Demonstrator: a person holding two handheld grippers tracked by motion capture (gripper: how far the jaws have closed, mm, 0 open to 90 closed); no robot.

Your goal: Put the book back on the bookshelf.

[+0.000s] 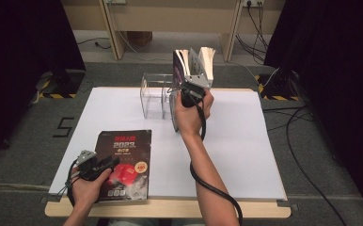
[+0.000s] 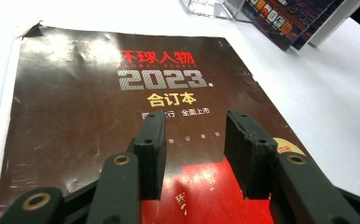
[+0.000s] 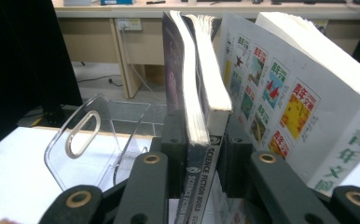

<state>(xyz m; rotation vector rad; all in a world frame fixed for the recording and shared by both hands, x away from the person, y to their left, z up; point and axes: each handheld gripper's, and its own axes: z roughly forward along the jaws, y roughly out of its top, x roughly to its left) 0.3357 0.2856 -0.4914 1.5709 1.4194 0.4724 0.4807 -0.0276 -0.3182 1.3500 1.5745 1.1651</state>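
1. At the far left of the high view, my left claw (image 1: 105,164) sits low over the near-left part of the white surface (image 1: 245,155), held in the left hand (image 1: 88,186).
2. Its jaws stand apart with nothing between them; in the left gripper view they hover just above the cover of the dark magazine (image 2: 99,107).
3. That magazine (image 1: 123,162) lies flat near the front edge of the surface, its red and white title facing up, one corner of the cover torn.
4. Further right and toward the back stands a clear acrylic holder (image 1: 152,96) with open compartments; in the right gripper view its curved wall with the oval handle slot (image 3: 82,140) is to the left of the jaws.
5. Just beside the holder, on its right, my right claw (image 1: 189,82) is raised above the surface in the right hand (image 1: 193,110).
6. It is clamped on two upright magazines (image 3: 194,107): a dark-covered one and a thinner one pressed against it, the spine reading "SCIENCE FICTION WORLD" between the pads.
7. A thick white book (image 3: 308,107) with small coloured cover pictures leans beside the right jaw; I cannot tell whether it is gripped too.
8. The held stack (image 1: 193,63) tilts slightly, its pages fanning at the top.
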